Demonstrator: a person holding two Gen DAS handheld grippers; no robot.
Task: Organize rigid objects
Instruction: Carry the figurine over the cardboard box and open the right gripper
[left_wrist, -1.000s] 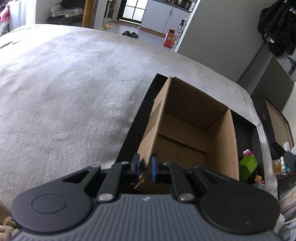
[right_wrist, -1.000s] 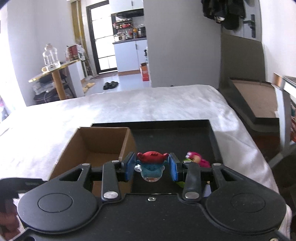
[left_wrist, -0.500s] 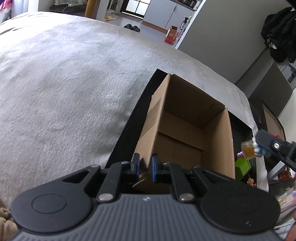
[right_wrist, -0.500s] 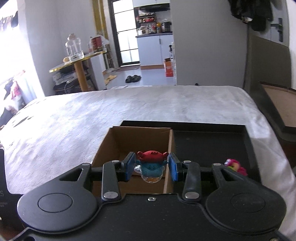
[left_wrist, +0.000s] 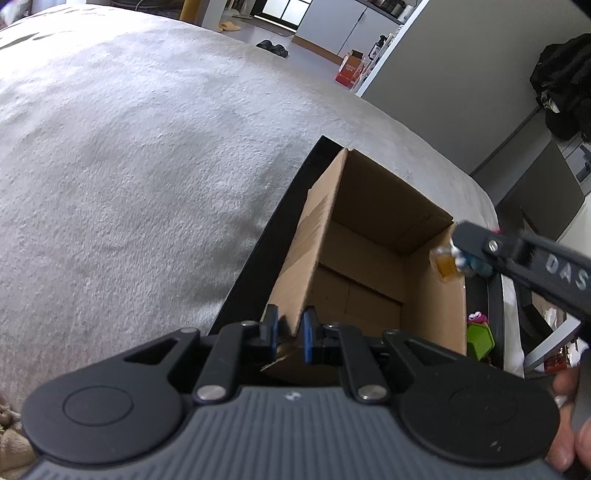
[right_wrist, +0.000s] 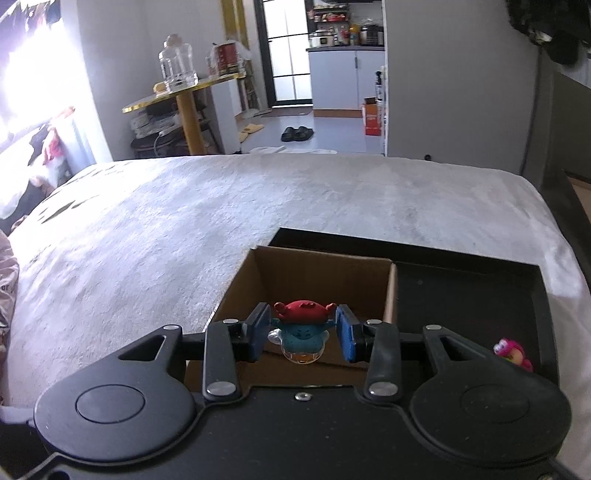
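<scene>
A: Right wrist: right gripper (right_wrist: 301, 330) pinches toy (right_wrist: 303, 332) — red crab-like cap, blue body, clear amber base — over box (right_wrist: 317, 269).
B: Left gripper (left_wrist: 290, 330)?
A: Clamped on box's near wall. Box, brown cardboard, sits in black tray (right_wrist: 469, 280) at tray's left edge.
B: Surface, room?
A: Grey-white blanket (right_wrist: 184, 229); kitchen doorway behind, slippers (right_wrist: 295, 133) on floor.

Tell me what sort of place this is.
Most likely a small lived-in flat: a bed under a grey blanket, a kitchen counter with pots through the doorway, slippers on the floor, and a side table with glass jars.
</scene>
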